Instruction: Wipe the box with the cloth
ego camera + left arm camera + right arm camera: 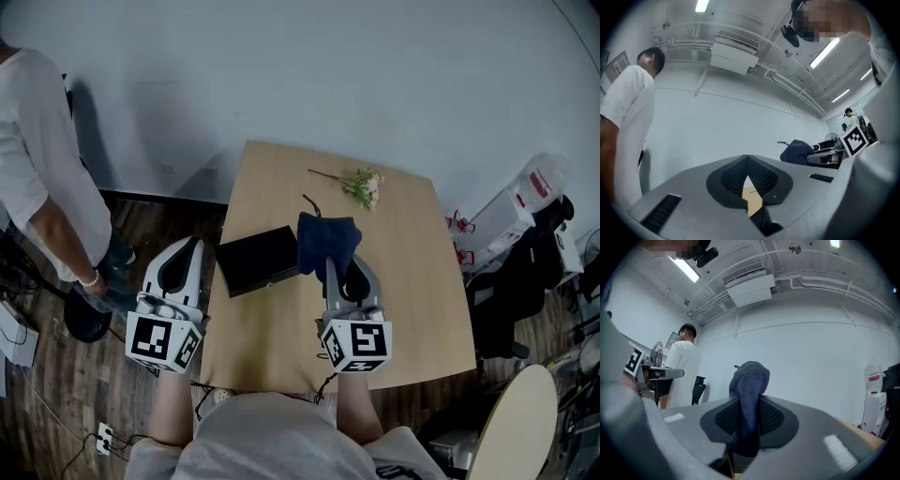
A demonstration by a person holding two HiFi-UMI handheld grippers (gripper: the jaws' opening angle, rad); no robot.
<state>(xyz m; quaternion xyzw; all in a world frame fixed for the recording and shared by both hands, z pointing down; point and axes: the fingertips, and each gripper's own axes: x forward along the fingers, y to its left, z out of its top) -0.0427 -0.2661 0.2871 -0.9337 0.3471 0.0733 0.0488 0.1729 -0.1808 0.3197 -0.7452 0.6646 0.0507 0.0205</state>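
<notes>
A flat black box (255, 260) lies on the left part of the wooden table (412, 309). Just right of it my right gripper (336, 268) is shut on a dark blue cloth (328, 240), which bunches up above the jaws and overlaps the box's right edge. In the right gripper view the cloth (749, 394) stands pinched between the two pads. My left gripper (193, 246) hangs past the table's left edge, beside the box, shut with nothing in it; its tips (746, 160) meet. The cloth (797, 151) also shows in the left gripper view.
A sprig of dried flowers (361, 185) lies at the table's far side. A person in a white shirt (42, 159) stands at the left. White bags and dark gear (520, 220) crowd the right, and a pale chair back (516, 427) sits at the lower right.
</notes>
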